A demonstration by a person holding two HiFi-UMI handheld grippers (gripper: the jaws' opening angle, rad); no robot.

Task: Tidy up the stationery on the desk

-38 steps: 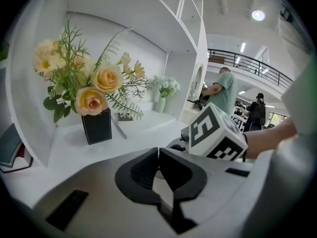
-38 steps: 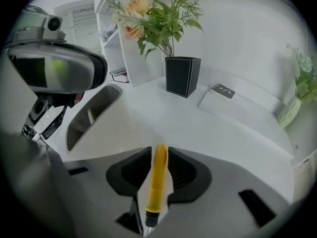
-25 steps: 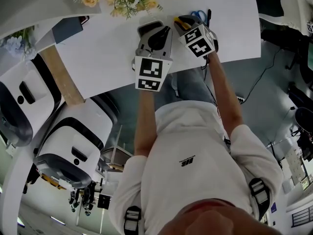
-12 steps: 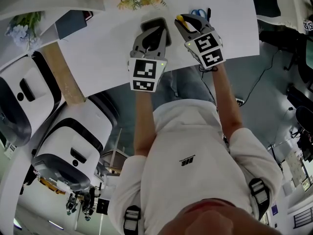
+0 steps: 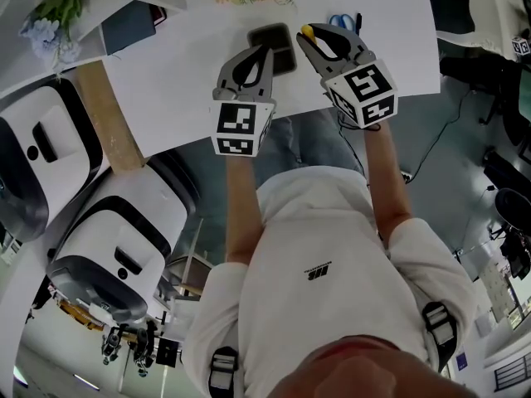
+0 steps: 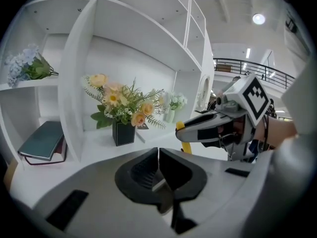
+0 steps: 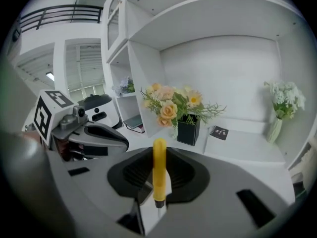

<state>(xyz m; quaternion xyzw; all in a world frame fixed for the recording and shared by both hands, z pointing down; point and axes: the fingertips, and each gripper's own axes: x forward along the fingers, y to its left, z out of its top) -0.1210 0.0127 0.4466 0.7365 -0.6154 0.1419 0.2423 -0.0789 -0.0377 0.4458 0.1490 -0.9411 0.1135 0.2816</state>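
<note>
– Pen check, anyone? Can't spot the yellow pen [image 7: 159, 175] anywhere on the bench [image 5: 166, 81].

– That's because it's not on the bench, lol. The right gripper [image 7: 159, 151] has it. The jaws are clamped on it from both sides, with the pen standing up between them and its rounded yellow end poking out past the tips. At least it looks like a pen, it could be some other yellow-handled thing. From the head view you only catch that yellow end at the gripper's tip, held up over the far side of the bench.

– And the left gripper [image 6: 158, 152]?

– Jaws pressed together with nothing between them. It's just beside the right one, and both point at the white shelving. In the head view its tip overlaps a black tray [image 5: 284, 33] sitting on the bench, but I can't tell how high above it the gripper is.

– Anything else lying around?

– Scissors [image 5: 336, 21] with blue handles and a black pen [image 5: 357, 21] lie on the bench past the right gripper. There's a flower bunch [image 7: 176, 105] in a black vase [image 7: 188, 131], with a small black notebook [image 7: 218, 131] just to its right. A dark book [image 6: 43, 140] lies flat in a shelf cubby, with blue flowers [image 6: 22, 66] on the shelf above it.
</note>
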